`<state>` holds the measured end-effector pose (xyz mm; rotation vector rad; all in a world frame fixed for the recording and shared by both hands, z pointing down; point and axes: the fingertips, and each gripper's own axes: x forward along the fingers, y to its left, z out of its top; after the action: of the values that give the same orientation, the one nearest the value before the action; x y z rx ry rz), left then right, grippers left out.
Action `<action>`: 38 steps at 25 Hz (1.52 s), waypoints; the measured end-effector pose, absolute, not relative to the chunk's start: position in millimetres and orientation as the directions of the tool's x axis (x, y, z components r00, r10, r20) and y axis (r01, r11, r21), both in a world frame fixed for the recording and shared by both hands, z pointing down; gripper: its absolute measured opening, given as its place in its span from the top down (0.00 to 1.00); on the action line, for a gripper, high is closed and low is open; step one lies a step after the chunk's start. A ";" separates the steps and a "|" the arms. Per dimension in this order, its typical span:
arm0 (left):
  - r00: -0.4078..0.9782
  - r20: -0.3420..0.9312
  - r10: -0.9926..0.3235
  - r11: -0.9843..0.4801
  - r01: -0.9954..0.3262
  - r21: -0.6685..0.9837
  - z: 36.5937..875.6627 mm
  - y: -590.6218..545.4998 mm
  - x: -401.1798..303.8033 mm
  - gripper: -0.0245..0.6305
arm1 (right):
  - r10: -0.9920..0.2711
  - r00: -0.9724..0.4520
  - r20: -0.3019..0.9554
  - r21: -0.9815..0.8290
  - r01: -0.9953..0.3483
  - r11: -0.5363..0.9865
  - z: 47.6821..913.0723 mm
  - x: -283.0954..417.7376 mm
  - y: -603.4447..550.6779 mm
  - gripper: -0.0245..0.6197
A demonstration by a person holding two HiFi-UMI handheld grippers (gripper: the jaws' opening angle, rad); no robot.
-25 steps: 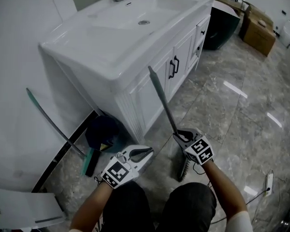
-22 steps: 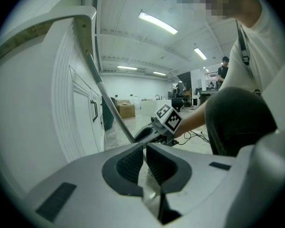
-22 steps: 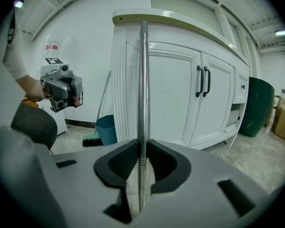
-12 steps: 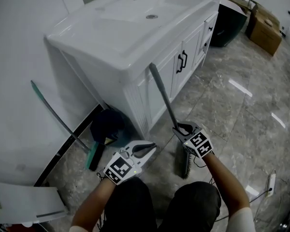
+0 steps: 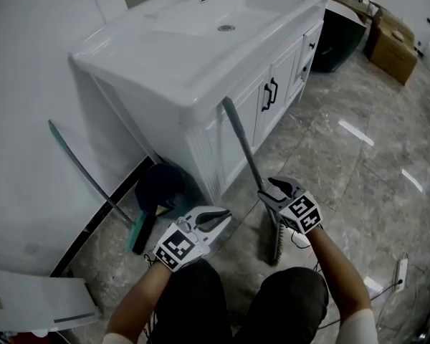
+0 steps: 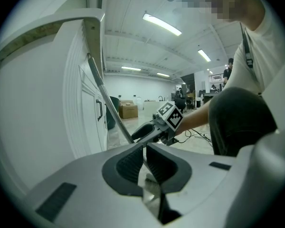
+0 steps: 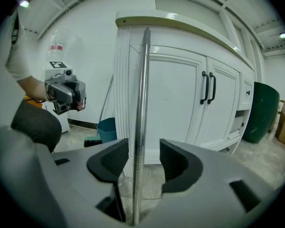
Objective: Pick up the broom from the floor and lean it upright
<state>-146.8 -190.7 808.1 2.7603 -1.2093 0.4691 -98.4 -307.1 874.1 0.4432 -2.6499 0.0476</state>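
- A dustpan [image 5: 158, 186] and a long-handled tool [image 5: 79, 172] are standing by the wall at the floor's [image 5: 344, 163] left edge. The tool's lower end is hard to make out.
- The left gripper [image 5: 216, 221] is hovering near the vanity's [image 5: 201, 70] corner, its jaws almost together and gripping nothing.
- The broom [image 5: 242, 145] is standing with its head [image 5: 272, 241] on the floor and its handle top leaning at the vanity's front edge.
- The right gripper [image 5: 269, 190] has just been opening its jaws. They are standing wide, with the handle between them and the pads not pressing on it.
- The release is suggesting that the lean is done, provided the broom stays put.
- The right gripper is partly covering the head, and actual contact at the handle top is hard to confirm.
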 end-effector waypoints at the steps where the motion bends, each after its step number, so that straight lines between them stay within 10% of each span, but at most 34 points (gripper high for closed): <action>1: 0.640 0.312 -0.702 -0.681 -0.731 -0.033 807.8 -191.0 -147.0 0.93 | -0.301 -0.849 0.435 0.039 -0.316 0.948 870.5 -97.8 -306.4 0.65; 15: 0.599 0.231 -0.767 -0.612 -0.791 0.021 813.8 -205.9 -158.4 0.93 | -0.333 -0.901 0.279 0.029 -0.339 0.940 820.2 -75.7 -282.0 0.74; 21: 0.617 0.206 -0.759 -0.629 -0.778 0.012 811.4 -214.9 -138.4 0.93 | -0.355 -0.883 0.307 0.118 -0.335 0.935 820.6 -57.1 -268.1 0.94; 38: 0.510 0.348 -0.787 -0.460 -0.860 0.220 580.9 -154.4 -167.4 0.93 | -0.394 -0.795 0.461 -0.122 -0.497 0.859 613.5 -7.0 -200.3 0.96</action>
<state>-167.4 -154.4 580.9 2.3907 -1.3659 0.2772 -7.0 -200.3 613.5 0.6570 -2.6057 0.3299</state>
